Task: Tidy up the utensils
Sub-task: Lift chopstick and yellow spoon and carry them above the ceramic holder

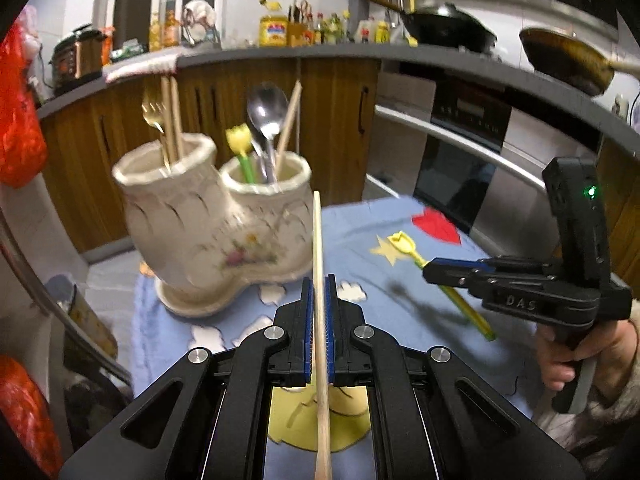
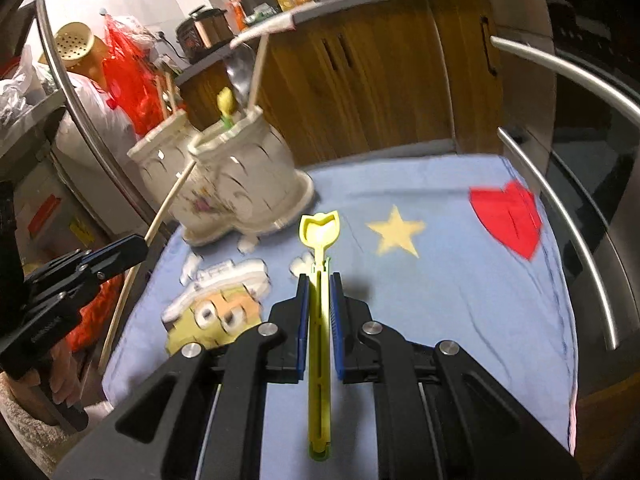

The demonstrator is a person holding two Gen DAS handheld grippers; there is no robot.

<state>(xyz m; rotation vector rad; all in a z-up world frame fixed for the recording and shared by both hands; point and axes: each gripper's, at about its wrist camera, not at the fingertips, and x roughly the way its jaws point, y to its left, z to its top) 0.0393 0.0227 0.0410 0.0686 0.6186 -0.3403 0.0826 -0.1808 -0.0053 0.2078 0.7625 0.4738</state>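
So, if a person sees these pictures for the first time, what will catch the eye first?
Probably the cream ceramic utensil holder at the left of the blue cloth, already holding utensils. Next, the left gripper shut on a wooden chopstick, and the right gripper around the yellow tulip-shaped utensil.

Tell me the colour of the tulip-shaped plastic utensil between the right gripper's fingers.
Yellow head and shaft with a green end, on the tulip-shaped plastic utensil; right wrist view shows it best.

Black left gripper [image 1: 319,296], blue pads [image 1: 307,320], silver screws; right gripper [image 2: 319,294] alike, green LED
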